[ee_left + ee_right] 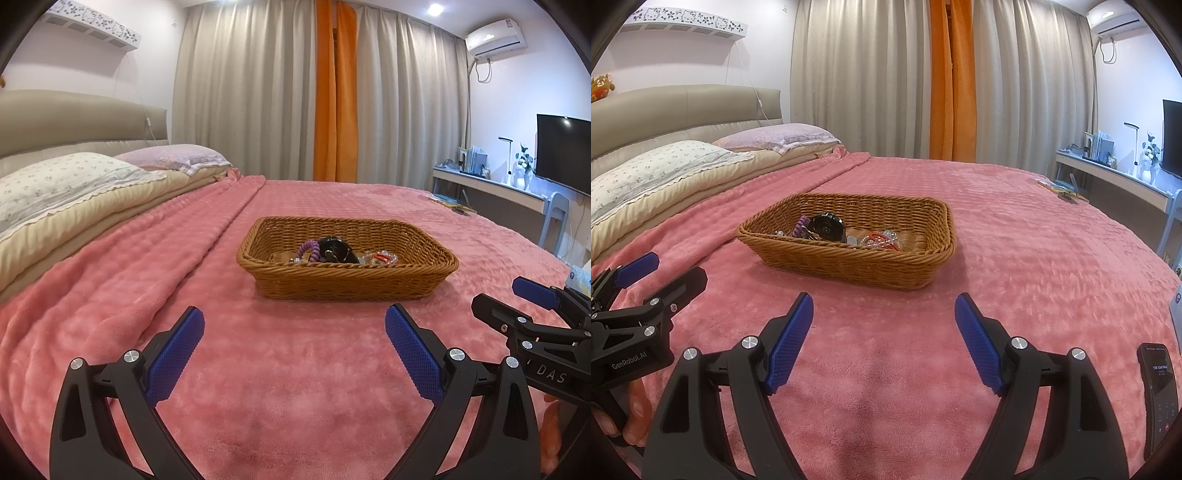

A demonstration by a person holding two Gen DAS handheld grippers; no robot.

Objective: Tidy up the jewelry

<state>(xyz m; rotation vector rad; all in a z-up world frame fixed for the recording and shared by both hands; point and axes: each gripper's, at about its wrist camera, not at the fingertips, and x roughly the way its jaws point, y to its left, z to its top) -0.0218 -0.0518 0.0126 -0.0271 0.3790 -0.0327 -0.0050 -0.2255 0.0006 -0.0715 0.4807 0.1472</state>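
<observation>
Wicker basket (849, 236) on a pink bed (1015, 258) already holds the jewelry (827, 230). Left gripper (294, 347) and right gripper (884, 332) hover nearby, spread wide, empty; sorting looks finished or pending.

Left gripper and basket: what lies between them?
Only bare pink blanket lies between the open left gripper and the basket, as the left wrist view shows.
</observation>
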